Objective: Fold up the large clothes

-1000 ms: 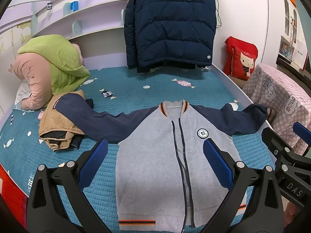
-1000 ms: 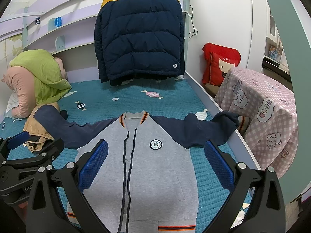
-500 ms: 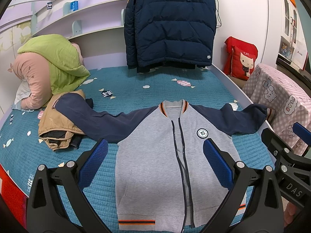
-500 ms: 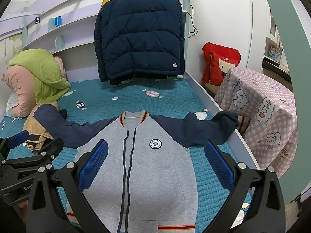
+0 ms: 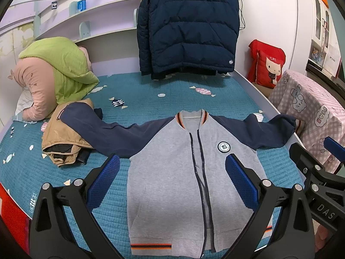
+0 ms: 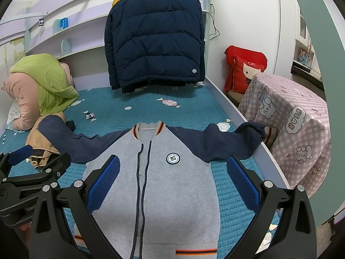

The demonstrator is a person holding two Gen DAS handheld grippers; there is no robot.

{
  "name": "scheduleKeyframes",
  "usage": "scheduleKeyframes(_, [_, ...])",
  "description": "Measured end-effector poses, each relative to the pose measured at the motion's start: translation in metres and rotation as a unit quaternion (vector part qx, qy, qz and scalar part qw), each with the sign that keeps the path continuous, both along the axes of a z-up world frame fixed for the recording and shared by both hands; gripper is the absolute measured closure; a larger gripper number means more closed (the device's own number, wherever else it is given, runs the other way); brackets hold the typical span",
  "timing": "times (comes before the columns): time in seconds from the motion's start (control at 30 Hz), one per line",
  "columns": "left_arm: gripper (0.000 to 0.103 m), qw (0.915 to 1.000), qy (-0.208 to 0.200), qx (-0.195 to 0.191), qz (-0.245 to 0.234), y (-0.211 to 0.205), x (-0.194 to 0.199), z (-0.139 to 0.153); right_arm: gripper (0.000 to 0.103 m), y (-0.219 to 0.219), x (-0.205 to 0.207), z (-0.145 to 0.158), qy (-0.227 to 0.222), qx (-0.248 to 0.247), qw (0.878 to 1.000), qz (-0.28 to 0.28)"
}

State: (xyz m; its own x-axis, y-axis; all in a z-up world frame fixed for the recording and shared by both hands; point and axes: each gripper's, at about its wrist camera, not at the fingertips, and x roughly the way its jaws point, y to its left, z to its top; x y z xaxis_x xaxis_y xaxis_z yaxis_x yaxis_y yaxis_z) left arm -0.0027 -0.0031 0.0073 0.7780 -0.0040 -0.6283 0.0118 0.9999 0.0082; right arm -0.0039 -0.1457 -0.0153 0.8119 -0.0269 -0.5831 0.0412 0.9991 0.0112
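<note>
Folding has not begun. The grey zip jacket (image 5: 183, 172) lies face up and flat on the teal quilted bed cover (image 5: 151, 105), zip closed, hem nearest the cameras, both navy sleeves spread outward. Its left-hand sleeve (image 5: 103, 129) rests across a crumpled tan garment (image 5: 62, 138); the other sleeve (image 6: 232, 142) reaches the bed's edge beside a pink checked cloth (image 6: 297, 116). All folds appear outstanding: sleeves in, then body. The left gripper (image 5: 172, 181) and right gripper (image 6: 172, 181) hover side by side above the lower body of the jacket, both spread wide and holding nothing, neither touching fabric. A navy puffer coat (image 5: 187, 26) hangs beyond, uninvolved.
</note>
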Motion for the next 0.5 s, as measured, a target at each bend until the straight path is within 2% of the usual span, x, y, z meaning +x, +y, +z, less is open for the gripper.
scheduleKeyframes(0.5, [0.005, 1.0, 0.002, 0.0, 0.0, -0.0014, -0.0003, -0.0017, 0.007, -0.0026, 0.0017, -0.0033, 0.004, -0.001, 1.0, 0.0])
